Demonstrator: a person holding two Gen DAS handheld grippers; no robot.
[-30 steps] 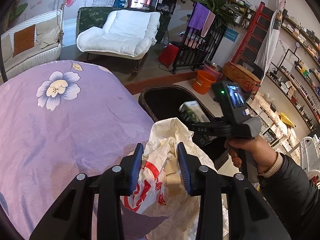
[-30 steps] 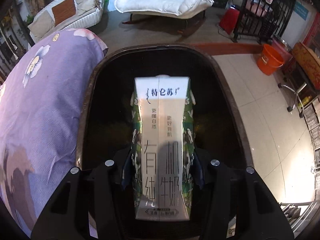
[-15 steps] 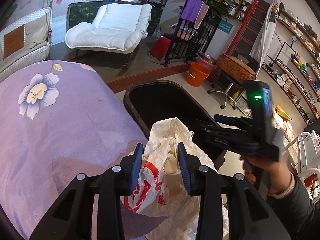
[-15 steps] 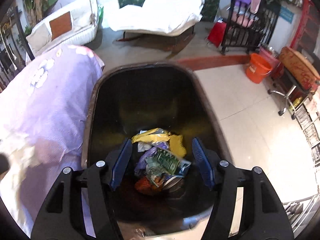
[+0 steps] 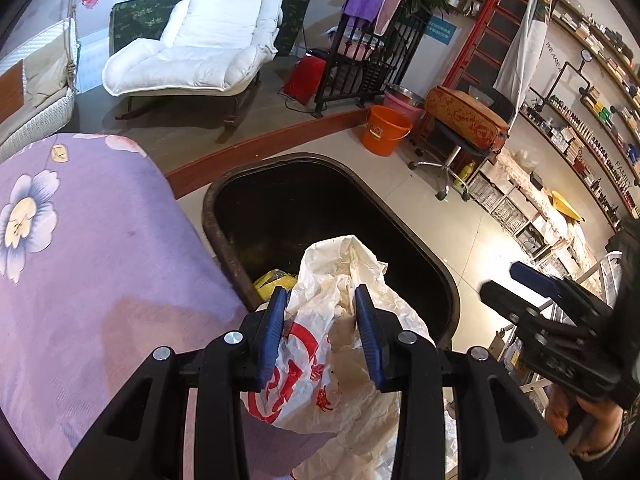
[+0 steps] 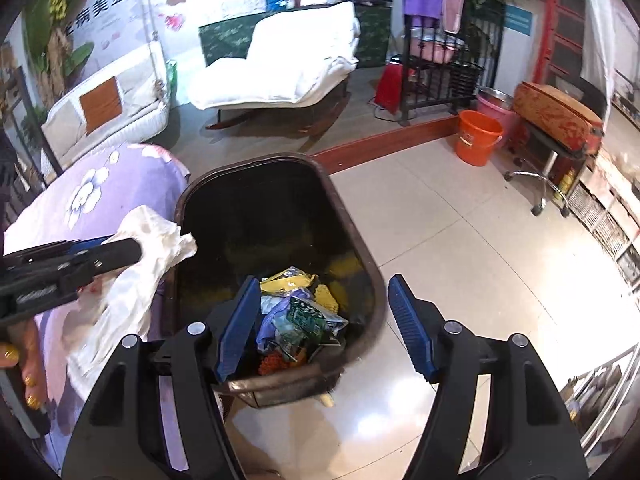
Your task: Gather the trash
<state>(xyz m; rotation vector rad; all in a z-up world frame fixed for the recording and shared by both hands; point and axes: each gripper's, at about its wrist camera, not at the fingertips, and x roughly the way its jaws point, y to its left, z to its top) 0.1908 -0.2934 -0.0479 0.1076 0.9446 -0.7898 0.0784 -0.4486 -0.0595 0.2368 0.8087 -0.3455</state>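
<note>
Here, a crumpled white plastic bag [image 5: 344, 344] with red printing sits pinched between the blue pads of the left gripper [image 5: 322, 332], whose jaws are clamped onto its folds. The bag hangs at the edge of the purple flowered bedspread [image 5: 92, 264] and reaches over the near rim of the dark trash bin [image 5: 448, 280]; in the right wrist view the same bag [image 6: 136, 264] drapes down beside the bin's left wall, just touching the cloth.

Inside the bin [image 6: 360, 248] lies a heap of wrappers [image 6: 298, 312] — yellow, green, purple and a bit of orange — gathered at the near end of the bottom.

The right gripper [image 6: 324, 328] hovers above that end of the bin with its jaws spread wide and nothing between them. In the left wrist view it [image 5: 504, 284] shows at the right edge, held apart from the bag, off the bin's right side.

The bin stands on pale floor tiles, pressed close against the bed. Farther off — an orange bucket [image 5: 385, 130], a white lounge chair [image 5: 200, 60] and a black metal rack [image 5: 360, 64] draped with a purple towel.
</note>
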